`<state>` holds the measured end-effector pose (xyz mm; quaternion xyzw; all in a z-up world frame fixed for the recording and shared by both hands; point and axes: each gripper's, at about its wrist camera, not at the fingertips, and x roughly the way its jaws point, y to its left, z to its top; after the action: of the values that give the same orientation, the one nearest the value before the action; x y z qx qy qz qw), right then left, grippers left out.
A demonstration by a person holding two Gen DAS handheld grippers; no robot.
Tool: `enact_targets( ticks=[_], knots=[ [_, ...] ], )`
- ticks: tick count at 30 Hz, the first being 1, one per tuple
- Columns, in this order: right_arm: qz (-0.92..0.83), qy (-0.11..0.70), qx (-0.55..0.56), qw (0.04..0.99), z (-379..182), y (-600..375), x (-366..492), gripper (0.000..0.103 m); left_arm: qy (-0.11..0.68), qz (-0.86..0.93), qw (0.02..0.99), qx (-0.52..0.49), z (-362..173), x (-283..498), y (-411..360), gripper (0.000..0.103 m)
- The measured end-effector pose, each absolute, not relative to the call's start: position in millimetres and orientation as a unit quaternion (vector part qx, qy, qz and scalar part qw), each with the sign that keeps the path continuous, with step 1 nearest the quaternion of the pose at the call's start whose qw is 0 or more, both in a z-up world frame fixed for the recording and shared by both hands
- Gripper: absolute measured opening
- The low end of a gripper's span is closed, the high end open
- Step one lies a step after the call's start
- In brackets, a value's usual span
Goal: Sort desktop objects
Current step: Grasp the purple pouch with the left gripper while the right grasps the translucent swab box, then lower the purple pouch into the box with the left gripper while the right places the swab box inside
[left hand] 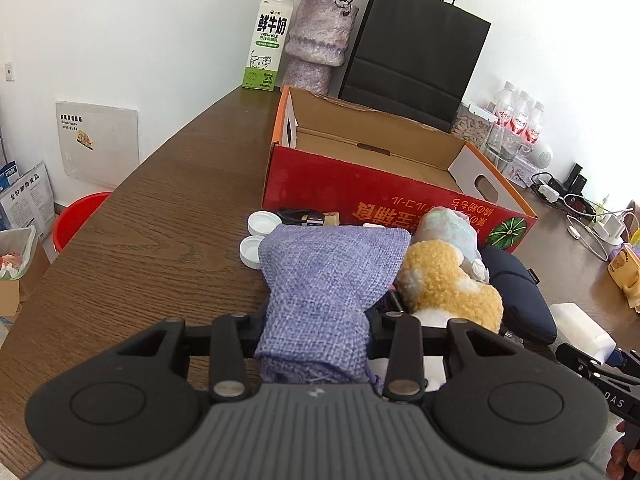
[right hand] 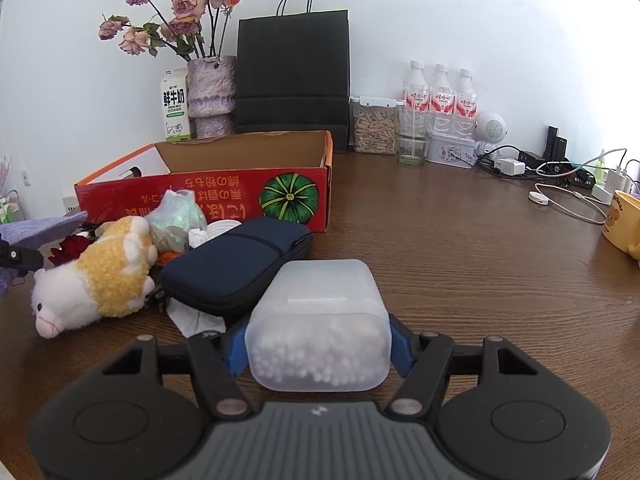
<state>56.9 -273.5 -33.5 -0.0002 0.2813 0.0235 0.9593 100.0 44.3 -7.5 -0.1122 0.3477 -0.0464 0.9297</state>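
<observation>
My left gripper [left hand: 316, 332] is shut on a purple woven cloth pouch [left hand: 328, 276], which fans out ahead of the jaws. My right gripper [right hand: 318, 346] is shut on a frosted plastic box [right hand: 320, 320] with small white balls inside, its blue pads [right hand: 236, 350] pressing both sides. An open red cardboard box [left hand: 360, 192] [right hand: 224, 192] lies further back on the brown table [right hand: 460, 248]. In front of it sit a yellow-and-white plush toy [left hand: 448, 280] [right hand: 104, 276], a dark blue zip case [right hand: 236, 264] [left hand: 516, 288], a pale crumpled bag [right hand: 176, 216] and two white lids [left hand: 256, 236].
Along the back wall stand a milk carton [left hand: 268, 40], a vase with dried roses [right hand: 210, 96], a black paper bag [right hand: 292, 76], a seed jar [right hand: 374, 126], a glass, three water bottles [right hand: 440, 96], chargers and cables. A yellow mug [right hand: 624, 224] is at right. A red bucket [left hand: 76, 220] is below the table's left edge.
</observation>
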Motion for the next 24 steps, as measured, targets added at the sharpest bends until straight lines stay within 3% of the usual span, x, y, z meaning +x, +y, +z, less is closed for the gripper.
enact_targets(
  ticks=[1, 3, 24],
  knots=[
    [0.024, 0.279, 0.000, 0.960, -33, -274, 55, 0.065, 0.345, -0.048, 0.931, -0.112, -7, 98, 45, 0.036],
    [0.025, 0.275, 0.000, 0.961, -31, -273, 51, 0.065, 0.339, -0.050, 0.933, -0.108, -5, 94, 45, 0.022],
    [0.046, 0.180, -0.009, 0.983, 17, -269, 58, 0.064, 0.277, -0.076, 0.953, -0.098, 37, 99, 36, 0.020]
  ],
)
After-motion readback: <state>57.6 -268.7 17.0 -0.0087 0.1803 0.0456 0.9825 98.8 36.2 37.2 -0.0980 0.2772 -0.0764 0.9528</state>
